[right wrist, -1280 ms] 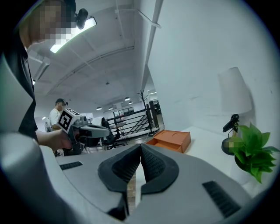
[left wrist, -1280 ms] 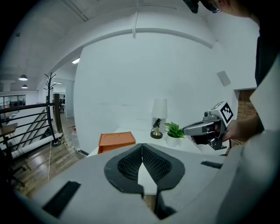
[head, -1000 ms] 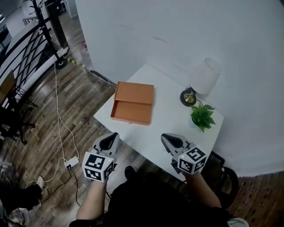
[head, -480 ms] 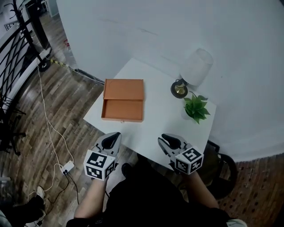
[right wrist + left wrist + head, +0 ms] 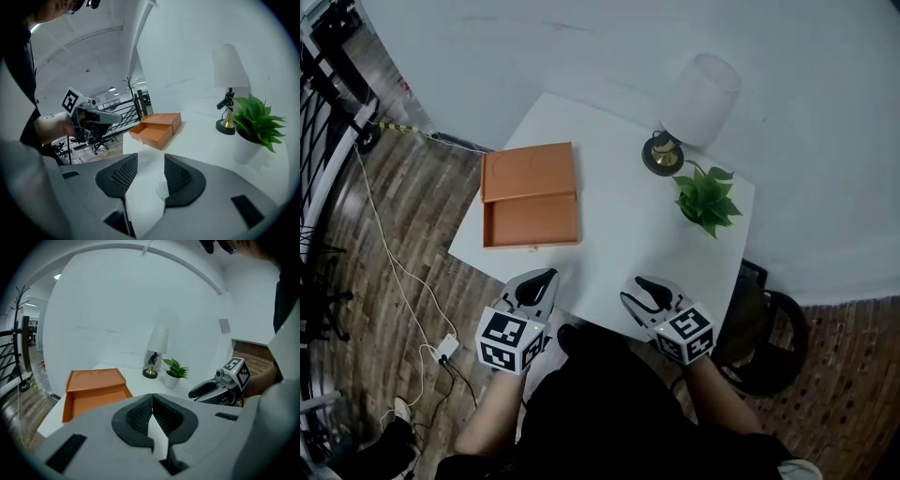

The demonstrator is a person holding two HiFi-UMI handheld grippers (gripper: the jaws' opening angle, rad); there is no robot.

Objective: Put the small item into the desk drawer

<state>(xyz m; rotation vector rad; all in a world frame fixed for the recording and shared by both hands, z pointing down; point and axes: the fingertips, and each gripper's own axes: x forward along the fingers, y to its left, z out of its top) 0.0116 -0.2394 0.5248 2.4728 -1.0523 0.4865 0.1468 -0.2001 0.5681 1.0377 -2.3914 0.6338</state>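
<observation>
An orange desk drawer box (image 5: 530,169) lies on the white table (image 5: 619,244), its drawer (image 5: 532,220) pulled out and empty; the box also shows in the left gripper view (image 5: 96,387) and the right gripper view (image 5: 159,127). My left gripper (image 5: 534,283) hovers at the table's near edge, jaws shut with nothing in them (image 5: 152,397). My right gripper (image 5: 639,289) is beside it over the near edge, and its jaws have just been opening and stand open (image 5: 150,161). A small pale round spot (image 5: 161,190) lies on the table under the right jaws; I cannot tell what it is.
A white-shaded lamp (image 5: 689,98) and a potted green plant (image 5: 705,200) stand at the table's far right. A white cable and power strip (image 5: 445,349) lie on the wooden floor at left, near a black railing (image 5: 323,141). A dark round seat (image 5: 769,337) sits by the table's right side.
Both grippers have come down toward the table's near edge and sit closer to it. The right jaws have gone from shut to open. The head view has swung, so the table sits more central.
</observation>
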